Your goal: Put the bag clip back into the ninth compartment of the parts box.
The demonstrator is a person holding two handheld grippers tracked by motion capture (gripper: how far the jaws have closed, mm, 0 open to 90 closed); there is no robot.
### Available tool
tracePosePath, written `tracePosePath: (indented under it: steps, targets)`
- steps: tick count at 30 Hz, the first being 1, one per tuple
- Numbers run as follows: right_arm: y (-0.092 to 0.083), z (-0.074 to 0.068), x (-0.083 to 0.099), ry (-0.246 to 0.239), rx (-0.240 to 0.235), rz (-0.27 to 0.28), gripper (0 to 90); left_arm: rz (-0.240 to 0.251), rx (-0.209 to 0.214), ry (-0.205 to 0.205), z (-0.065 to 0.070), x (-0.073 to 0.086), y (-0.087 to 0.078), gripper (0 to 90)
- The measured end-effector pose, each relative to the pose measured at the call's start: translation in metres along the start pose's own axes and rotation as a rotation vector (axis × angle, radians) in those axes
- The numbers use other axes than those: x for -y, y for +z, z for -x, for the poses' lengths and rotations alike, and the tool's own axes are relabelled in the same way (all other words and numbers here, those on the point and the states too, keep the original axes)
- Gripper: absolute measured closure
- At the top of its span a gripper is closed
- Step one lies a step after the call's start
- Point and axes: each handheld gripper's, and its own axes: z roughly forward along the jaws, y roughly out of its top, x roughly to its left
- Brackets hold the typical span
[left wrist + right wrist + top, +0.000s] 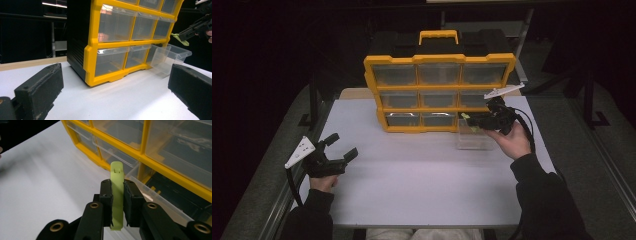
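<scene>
A yellow drawer cabinet (439, 92) with clear drawers stands at the back of the white table (412, 175). One clear drawer (474, 137) stands out of its bottom-right slot, on the table just in front of it. My right gripper (472, 120) hovers over that drawer, shut on a flat light-green plastic piece (465, 116). In the right gripper view the green piece (117, 185) stands upright between the pads, above the drawer's rim (155, 195). My left gripper (341, 146) rests near the table's left edge, open and holding nothing. The left gripper view looks across at the cabinet (92, 50) and the drawer (170, 56).
The cabinet has a yellow carry handle (438, 35) on top. A wooden strip (357, 93) runs behind the table at the left. Dark floor and metal frames surround the table.
</scene>
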Motion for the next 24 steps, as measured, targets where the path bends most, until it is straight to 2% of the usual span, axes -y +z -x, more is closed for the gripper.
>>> tracePosePath:
  steps: [13,17,20,24]
  targets:
    - [0.003,0.015,0.008,0.048,0.038,-0.011,77.1,0.001,-0.002,-0.002,0.000,0.000,0.000,0.0]
    - [0.006,0.016,0.008,0.048,0.046,-0.023,77.0,0.000,-0.003,-0.003,0.000,0.000,0.000,0.0]
    - [0.009,0.015,0.009,0.040,0.071,-0.041,76.1,0.000,-0.002,-0.001,0.000,0.000,0.000,0.0]
    - [0.012,0.013,0.011,0.044,0.102,-0.035,65.4,0.003,-0.003,-0.003,0.000,0.000,0.000,0.0]
